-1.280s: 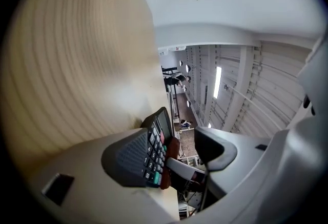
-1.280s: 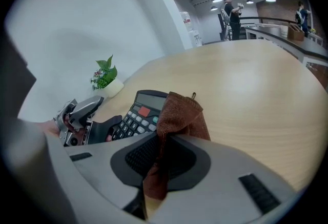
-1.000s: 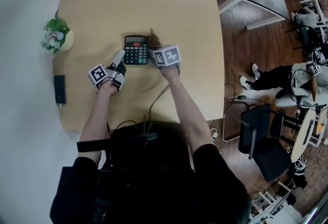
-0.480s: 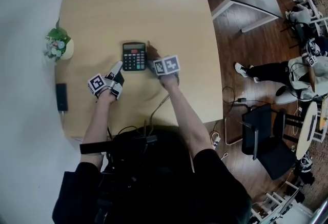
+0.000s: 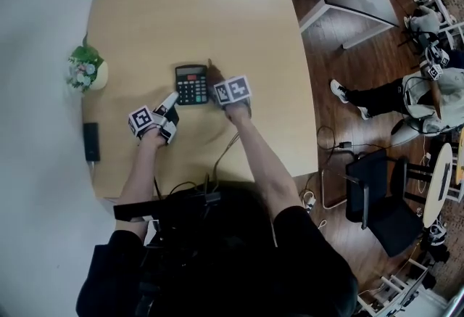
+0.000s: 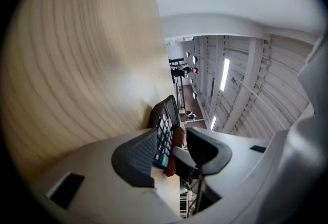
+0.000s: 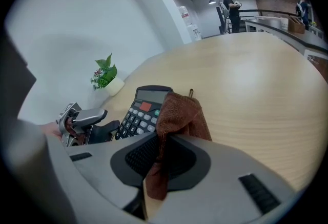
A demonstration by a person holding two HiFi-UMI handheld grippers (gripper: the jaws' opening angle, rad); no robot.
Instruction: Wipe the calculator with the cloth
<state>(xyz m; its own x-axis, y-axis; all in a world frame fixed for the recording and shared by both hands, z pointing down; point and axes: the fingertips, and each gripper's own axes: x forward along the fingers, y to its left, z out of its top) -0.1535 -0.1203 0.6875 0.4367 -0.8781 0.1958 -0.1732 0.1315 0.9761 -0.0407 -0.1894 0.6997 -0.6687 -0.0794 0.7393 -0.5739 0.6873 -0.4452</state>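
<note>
A black calculator point(image 5: 191, 83) lies flat on the tan table point(image 5: 239, 25), its screen end away from me. My left gripper point(image 5: 171, 101) sits at its near left corner, turned on its side, with its jaws closing. In the left gripper view the calculator point(image 6: 165, 124) lies partly behind the lower pad point(image 6: 136, 156), and the upper pad point(image 6: 207, 148) stands clear of the keys. My right gripper point(image 5: 221, 91) is shut on a brown cloth point(image 7: 179, 113). The cloth hangs over the calculator's point(image 7: 143, 110) right side. The left gripper point(image 7: 84, 121) shows beside the keys.
A small potted plant point(image 5: 87, 69) stands at the table's left edge, with a black flat device point(image 5: 90, 141) nearer me on the same side. Cables run off the table's front edge. A black chair point(image 5: 377, 192) and other tables stand on the wooden floor to the right.
The head view has shifted a little. Both grippers stay where they were beside the calculator, the right one still holding the cloth.
</note>
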